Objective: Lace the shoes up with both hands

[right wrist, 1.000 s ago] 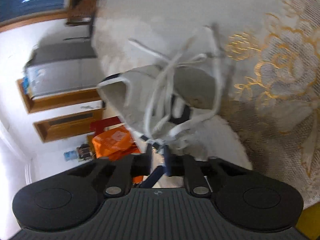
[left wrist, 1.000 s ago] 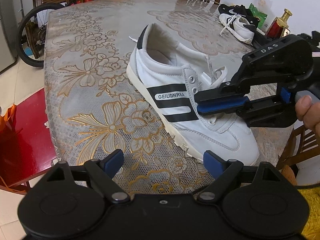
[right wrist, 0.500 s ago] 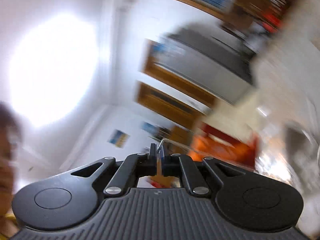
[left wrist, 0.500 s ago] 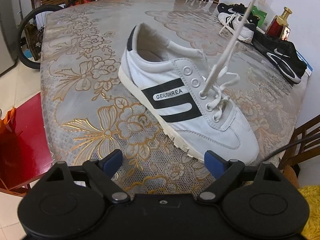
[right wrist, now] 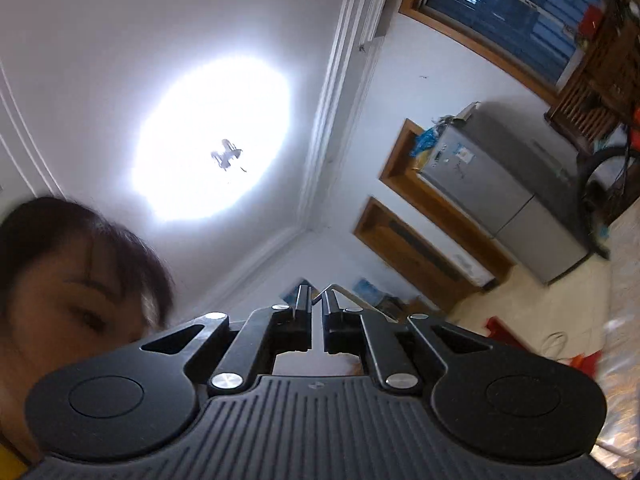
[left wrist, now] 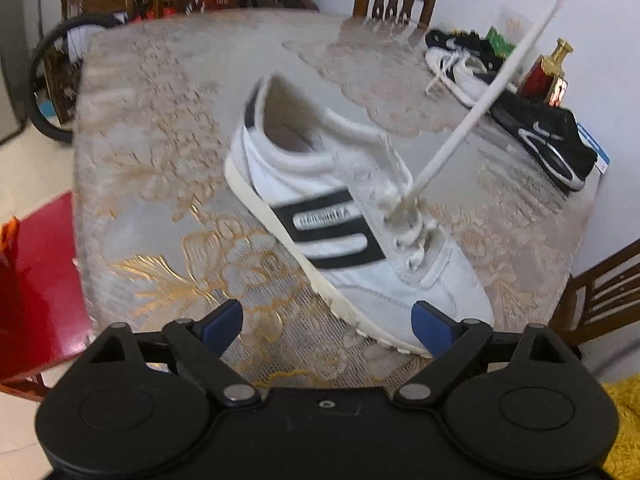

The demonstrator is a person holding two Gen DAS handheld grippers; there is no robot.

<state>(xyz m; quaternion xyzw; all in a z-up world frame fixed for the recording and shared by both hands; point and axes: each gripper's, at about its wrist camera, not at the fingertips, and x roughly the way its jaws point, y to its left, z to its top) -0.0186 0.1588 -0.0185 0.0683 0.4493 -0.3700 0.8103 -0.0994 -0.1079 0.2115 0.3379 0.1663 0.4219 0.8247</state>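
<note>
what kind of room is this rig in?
Likely a home dining room: floral lace-covered table, wooden dining chairs, a grey fridge, and a bicycle wheel parked beside the table.

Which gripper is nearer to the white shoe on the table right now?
Left. The left gripper hangs open just in front of the white shoe. The right gripper is raised high, facing the ceiling, holding the lace taut.

White shoe (left wrist: 340, 216), black stripes; gold-flowered lace tablecloth (left wrist: 168, 184)
</note>
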